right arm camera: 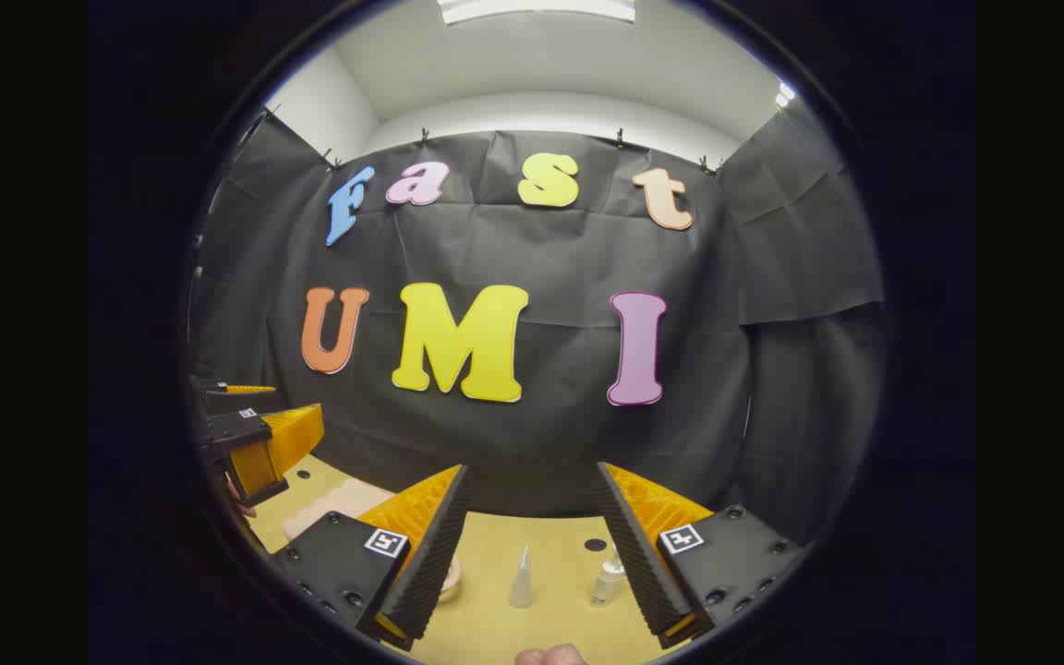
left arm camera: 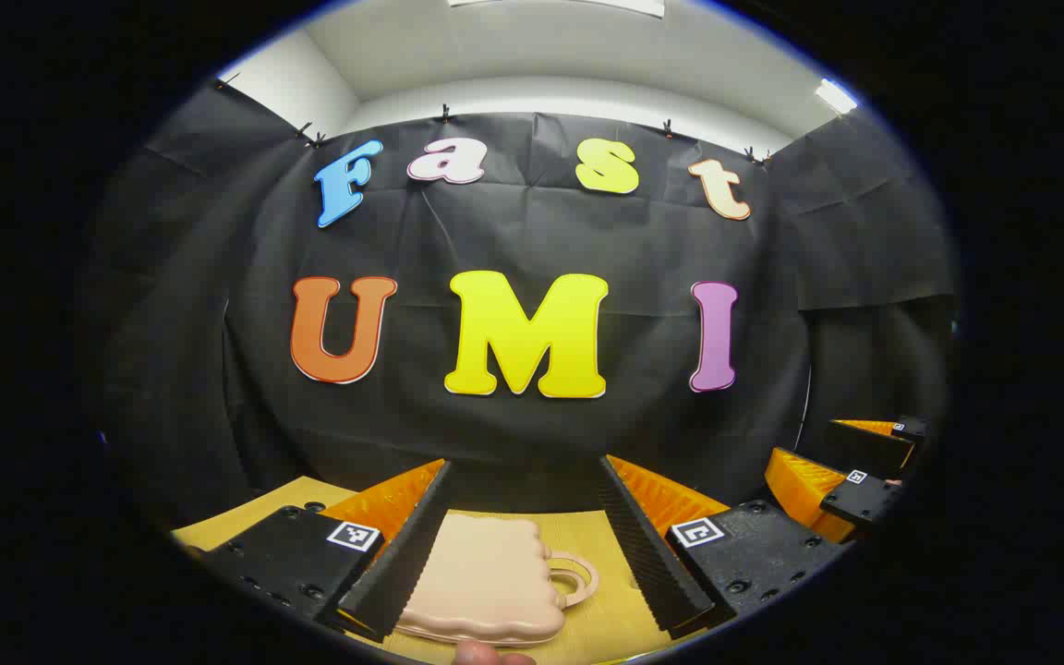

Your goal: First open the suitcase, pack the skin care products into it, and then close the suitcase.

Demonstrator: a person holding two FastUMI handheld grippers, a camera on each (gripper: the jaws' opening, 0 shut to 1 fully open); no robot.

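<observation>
yellow tabletop [right arm camera: 486, 637] below us, our closed pink suitcase [left arm camera: 486, 582] lying flat between the wide-open left gripper [left arm camera: 523, 554], our right gripper [right arm camera: 527, 554] equally spread and empty above a small clear bottle [right arm camera: 607, 579], a slim tube [right arm camera: 521, 577] beside it

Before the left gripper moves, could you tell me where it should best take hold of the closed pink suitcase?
Probably the looped handle on the suitcase, approached from above. The case lies flat and closed on the table, wider than the open left gripper; the handle sticks out sideways, thin enough to pinch.

Black cloth wall [left arm camera: 532, 443], white ceiling [left arm camera: 541, 55]
</observation>
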